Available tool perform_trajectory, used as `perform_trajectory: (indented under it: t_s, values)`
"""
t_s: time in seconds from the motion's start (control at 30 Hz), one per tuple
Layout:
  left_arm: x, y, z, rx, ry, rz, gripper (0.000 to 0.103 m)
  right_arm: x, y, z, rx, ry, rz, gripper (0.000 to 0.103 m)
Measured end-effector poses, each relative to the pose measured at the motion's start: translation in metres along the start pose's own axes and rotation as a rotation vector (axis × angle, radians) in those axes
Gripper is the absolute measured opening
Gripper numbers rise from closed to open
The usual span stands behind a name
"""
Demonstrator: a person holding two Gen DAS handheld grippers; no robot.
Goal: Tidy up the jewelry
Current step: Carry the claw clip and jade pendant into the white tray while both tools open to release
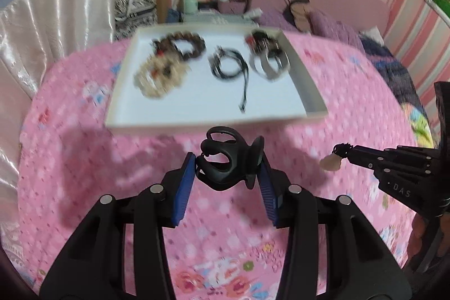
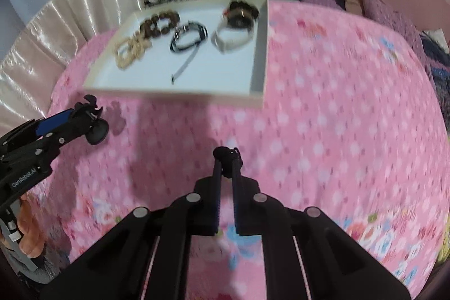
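Left claw (image 1: 228,159): clenched on black hair clip (image 1: 225,156), above pink bedspread (image 1: 84,159).
Right claw (image 2: 227,159): clenched on black cord (image 2: 227,153); pale pendant (image 1: 331,162) hangs at its tip.
Tray (image 1: 305,80): white, on bedspread at 12 o'clock of both claws.
Tray contents: bead bracelets (image 1: 166,61) at 9 o'clock, black cord bracelet (image 1: 229,65) centre, bangles (image 1: 268,55) at 3 o'clock.
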State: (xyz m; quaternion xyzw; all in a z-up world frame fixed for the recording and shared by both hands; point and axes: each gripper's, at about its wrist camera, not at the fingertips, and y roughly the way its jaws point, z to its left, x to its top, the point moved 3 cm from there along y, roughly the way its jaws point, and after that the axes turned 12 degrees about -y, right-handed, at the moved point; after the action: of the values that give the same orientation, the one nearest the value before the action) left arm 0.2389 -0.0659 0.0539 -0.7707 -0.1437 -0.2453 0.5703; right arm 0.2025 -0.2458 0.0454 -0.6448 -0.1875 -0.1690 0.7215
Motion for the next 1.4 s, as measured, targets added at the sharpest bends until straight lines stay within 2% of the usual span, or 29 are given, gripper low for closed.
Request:
perform_trajectory:
  t_s: [0.13, 0.23, 0.47, 0.8, 1.17, 1.2, 1.23, 1.3, 1.4]
  values:
    - [0.032, 0.0, 0.006, -0.019, -0.045, -0.032, 0.043, 0.04, 0.003, -0.001, -0.013, 0.0, -0.052, 0.006]
    - [0.049, 0.012, 0.01, -0.009, -0.058, -0.045, 0.043, 0.062, 0.016, -0.002, -0.02, -0.002, -0.059, 0.006]
    - [0.069, 0.067, 0.015, 0.082, -0.052, -0.034, 0.043, 0.096, 0.072, -0.014, -0.094, -0.007, -0.016, 0.006]
    - [0.072, 0.095, 0.029, 0.128, -0.05, -0.039, 0.043, 0.103, 0.101, -0.027, -0.149, 0.002, -0.02, 0.007]
    - [0.066, 0.106, 0.03, 0.154, -0.073, -0.026, 0.044, 0.101, 0.101, -0.03, -0.158, -0.022, -0.041, 0.009]
    - [0.066, 0.103, 0.03, 0.161, -0.072, -0.033, 0.045, 0.1, 0.101, -0.03, -0.144, -0.018, -0.04, 0.015]
    - [0.066, 0.1, 0.029, 0.163, -0.071, -0.037, 0.048, 0.098, 0.099, -0.03, -0.134, -0.015, -0.043, 0.029]
    - [0.065, 0.09, 0.028, 0.163, -0.07, -0.054, 0.053, 0.096, 0.093, -0.029, -0.141, -0.011, -0.066, 0.045]
    - [0.065, 0.071, 0.025, 0.171, -0.061, -0.092, 0.061, 0.094, 0.081, -0.027, -0.15, -0.015, -0.084, 0.045]
